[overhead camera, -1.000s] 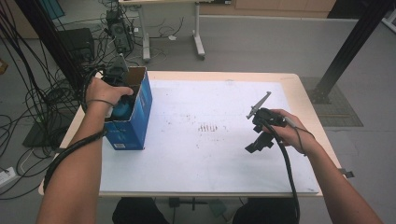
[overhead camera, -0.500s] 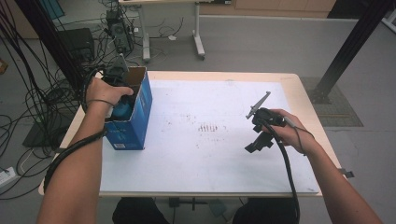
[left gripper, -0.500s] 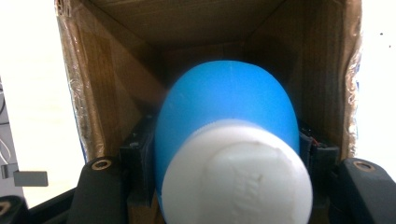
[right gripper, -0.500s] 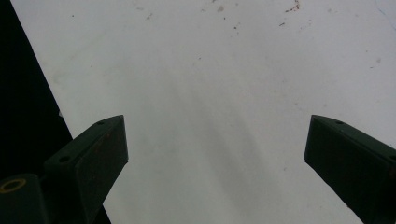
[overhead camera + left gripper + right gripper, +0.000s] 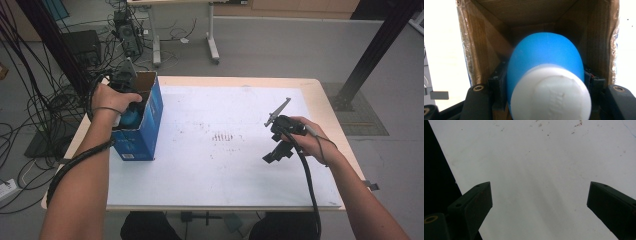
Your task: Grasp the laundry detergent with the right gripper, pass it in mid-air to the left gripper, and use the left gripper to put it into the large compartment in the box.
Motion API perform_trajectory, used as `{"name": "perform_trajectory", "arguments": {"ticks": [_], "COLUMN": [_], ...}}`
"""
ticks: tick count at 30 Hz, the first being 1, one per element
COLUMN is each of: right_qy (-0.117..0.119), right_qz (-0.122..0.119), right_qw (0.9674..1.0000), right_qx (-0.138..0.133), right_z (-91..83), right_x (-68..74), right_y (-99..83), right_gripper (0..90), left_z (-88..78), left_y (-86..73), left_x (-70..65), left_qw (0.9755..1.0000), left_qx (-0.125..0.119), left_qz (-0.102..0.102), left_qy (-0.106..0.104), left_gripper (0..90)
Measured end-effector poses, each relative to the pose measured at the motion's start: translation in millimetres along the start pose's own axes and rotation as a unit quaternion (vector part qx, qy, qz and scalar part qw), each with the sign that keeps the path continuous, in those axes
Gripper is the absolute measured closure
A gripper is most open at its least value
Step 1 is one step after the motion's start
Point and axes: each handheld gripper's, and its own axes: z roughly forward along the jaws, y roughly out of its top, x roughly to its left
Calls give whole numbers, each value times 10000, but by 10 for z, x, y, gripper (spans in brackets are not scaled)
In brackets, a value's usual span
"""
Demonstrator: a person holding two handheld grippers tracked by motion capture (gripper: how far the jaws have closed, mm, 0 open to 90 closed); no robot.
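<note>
The left tongs (image 5: 544, 100) are closed on a blue bottle with a white cap (image 5: 546, 75), one jaw pressed against each flank of its body; in the left gripper view the cap points back at the camera and the rounded blue body runs away from it, so the bottle's long axis lies straight along the tongs and down into the open cardboard box (image 5: 486, 50). The brown inner walls stand close on both sides of the bottle, and the floor of the box is hidden behind it, so I cannot tell whether the bottle rests on the bottom or hangs above it. In the high view the left hand (image 5: 112, 102) sits over the mouth of the box (image 5: 145, 130), which stands near the left edge of the worktop (image 5: 225, 175), toward the far left corner. As I judge it, any coming move must follow that axis, straight in or straight out between the walls. The right tongs (image 5: 539, 202) hang wide apart with nothing between them over bare white surface near the right edge, well apart from the box, so the left hand is much the nearer.
</note>
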Motion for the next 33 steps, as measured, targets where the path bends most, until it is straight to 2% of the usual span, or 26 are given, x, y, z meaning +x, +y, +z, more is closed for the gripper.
{"name": "perform_trajectory", "arguments": {"ticks": [33], "right_qy": [18], "right_qz": [16], "right_qw": [10000], "right_qx": [-13], "right_z": [14], "right_x": [-10], "right_y": [-3], "right_gripper": [57], "left_z": [4], "left_y": [0], "left_x": [2], "left_qw": [10000], "left_qx": [-7], "left_qz": [-53], "left_qy": [-10], "left_gripper": [376]}}
